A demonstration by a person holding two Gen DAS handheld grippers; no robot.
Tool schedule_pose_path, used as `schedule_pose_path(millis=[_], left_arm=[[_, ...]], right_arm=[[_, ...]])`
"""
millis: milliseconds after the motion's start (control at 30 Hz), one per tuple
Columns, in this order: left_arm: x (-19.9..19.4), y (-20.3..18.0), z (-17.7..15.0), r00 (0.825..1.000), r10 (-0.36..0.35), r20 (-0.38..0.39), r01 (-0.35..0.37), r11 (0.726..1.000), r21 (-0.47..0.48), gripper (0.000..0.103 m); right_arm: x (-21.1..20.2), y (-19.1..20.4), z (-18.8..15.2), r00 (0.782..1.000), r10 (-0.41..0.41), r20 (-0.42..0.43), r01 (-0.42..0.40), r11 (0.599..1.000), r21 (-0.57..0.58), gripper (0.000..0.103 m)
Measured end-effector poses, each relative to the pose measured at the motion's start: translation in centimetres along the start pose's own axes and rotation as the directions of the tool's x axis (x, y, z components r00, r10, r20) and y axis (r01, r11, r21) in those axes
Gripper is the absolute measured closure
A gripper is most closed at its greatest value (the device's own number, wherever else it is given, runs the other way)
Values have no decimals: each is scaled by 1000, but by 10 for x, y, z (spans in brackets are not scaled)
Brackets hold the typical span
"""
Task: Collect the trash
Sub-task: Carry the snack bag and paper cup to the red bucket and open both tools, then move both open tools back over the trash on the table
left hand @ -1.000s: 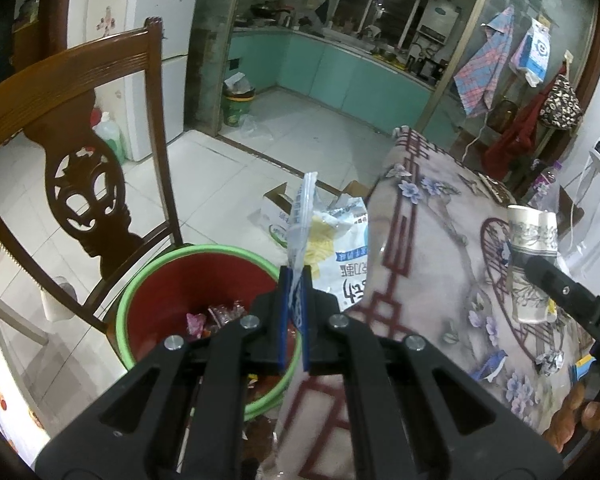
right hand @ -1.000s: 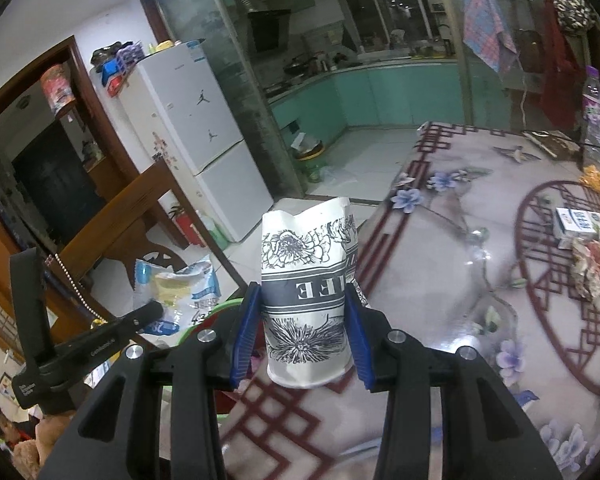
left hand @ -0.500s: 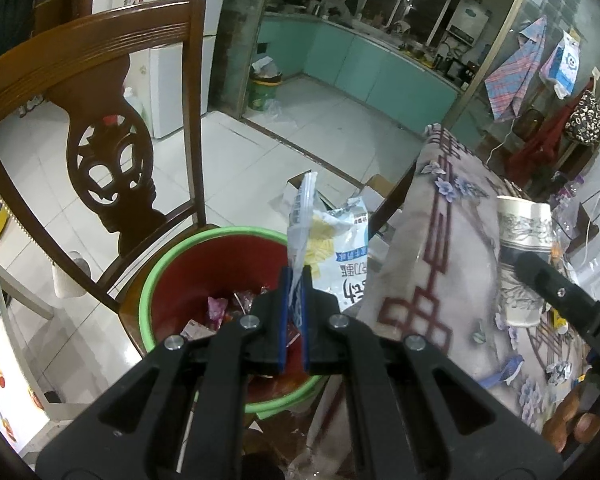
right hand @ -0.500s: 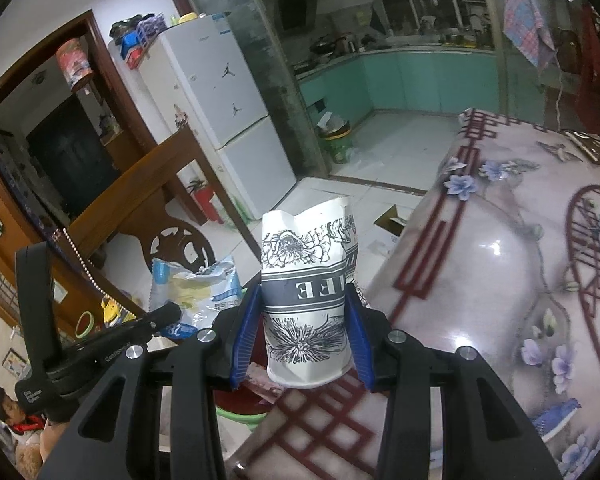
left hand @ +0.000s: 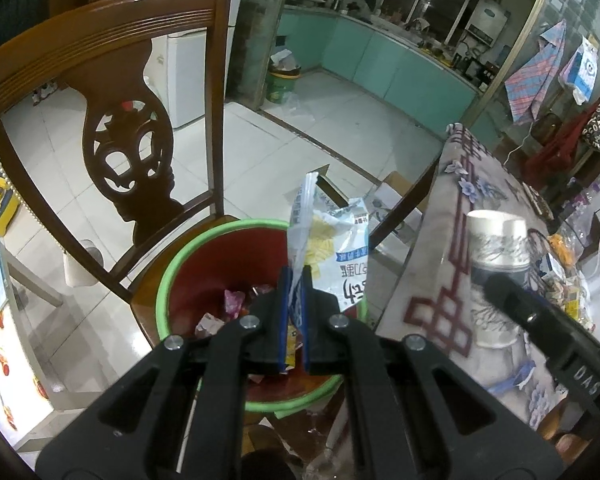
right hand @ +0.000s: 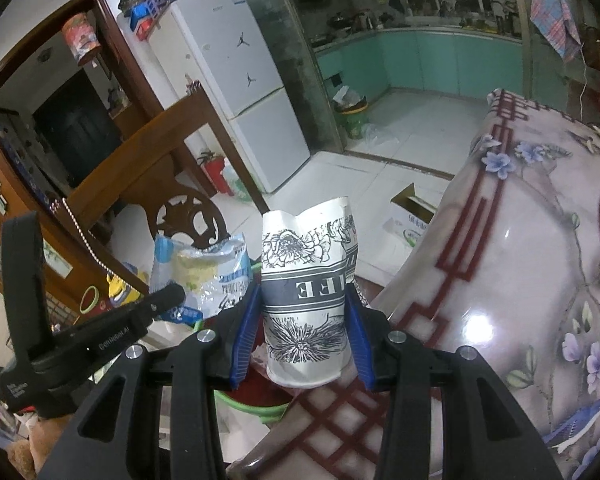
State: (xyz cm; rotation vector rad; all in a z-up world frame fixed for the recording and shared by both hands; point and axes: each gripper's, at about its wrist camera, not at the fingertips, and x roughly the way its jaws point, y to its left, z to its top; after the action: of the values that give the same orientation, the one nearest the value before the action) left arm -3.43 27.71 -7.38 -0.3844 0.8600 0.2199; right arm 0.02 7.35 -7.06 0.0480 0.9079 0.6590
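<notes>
Between the blue pads of the left claw (left hand: 293,312), a crumpled plastic snack bag (left hand: 332,248) is pinched at its edge, the jaws being closed tight on the thin film. In the left wrist view the bag rises from the fingertips toward 12 o'clock and fans out to 1 o'clock, printed in blue and white with a yellow patch. Directly beneath and behind the bag, a red bin (left hand: 204,276) with a green rim is seen, set on the seat of a carved wooden chair (left hand: 112,92) whose back stands at 10 o'clock. Wrappers (left hand: 232,304) are seen lying in the bin.

In the right wrist view, a paper cup (right hand: 306,300) printed with black flowers and a grey band is gripped by the right claw (right hand: 302,328), one blue pad pressed on each side of its lower half. The cup is held upright with its dented rim toward 12 o'clock. The snack bag is visible at 9 o'clock of the cup, just beside it, with the green bin rim below at 7 o'clock.

The table (right hand: 520,280), covered by a glossy floral cloth with red lattice borders, is spread from 2 to 5 o'clock of the cup. A cardboard box (right hand: 410,216) is seen on the tiled floor at 1 o'clock, and a white refrigerator (right hand: 236,92) at 11 o'clock.
</notes>
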Motion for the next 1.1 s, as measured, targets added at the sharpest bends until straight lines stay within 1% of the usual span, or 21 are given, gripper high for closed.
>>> schedule_pose_path(millis=[167, 433, 700, 800, 833, 900, 933, 967, 1033, 1100], left_arm=[[5, 2, -1, 1000, 23, -18, -23, 1000, 4, 100], [7, 5, -1, 999, 38, -28, -38, 999, -7, 100], [7, 8, 0, 999, 47, -27, -47, 999, -21, 100], [6, 10, 1, 998, 64, -20, -64, 998, -29, 98], [6, 10, 1, 997, 70, -15, -70, 997, -31, 93], [5, 11, 2, 996, 90, -5, -90, 995, -39, 70], [4, 13, 3, 995, 97, 7, -97, 994, -49, 48], [2, 13, 3, 995, 94, 19, -93, 994, -57, 42], [0, 12, 4, 995, 98, 30, -97, 994, -52, 41], [3, 8, 3, 996, 90, 21, -89, 995, -38, 41]], right_arm=[[12, 1, -5, 1000, 8, -31, -8, 1000, 1, 63], [22, 1, -6, 998, 27, -53, -26, 1000, 17, 63], [32, 4, -7, 997, 37, -75, -36, 999, 13, 63], [37, 4, -8, 995, 51, -91, -49, 999, 17, 62], [39, 6, -9, 993, 56, -100, -55, 998, 14, 61], [42, 8, -10, 993, 57, -105, -57, 998, 7, 59], [43, 8, -11, 992, 60, -107, -59, 998, 7, 45], [43, 8, -11, 993, 57, -103, -57, 998, 11, 35], [40, 5, -12, 996, 50, -80, -48, 999, 20, 34], [35, -1, -13, 996, 43, -84, -41, 999, 27, 35]])
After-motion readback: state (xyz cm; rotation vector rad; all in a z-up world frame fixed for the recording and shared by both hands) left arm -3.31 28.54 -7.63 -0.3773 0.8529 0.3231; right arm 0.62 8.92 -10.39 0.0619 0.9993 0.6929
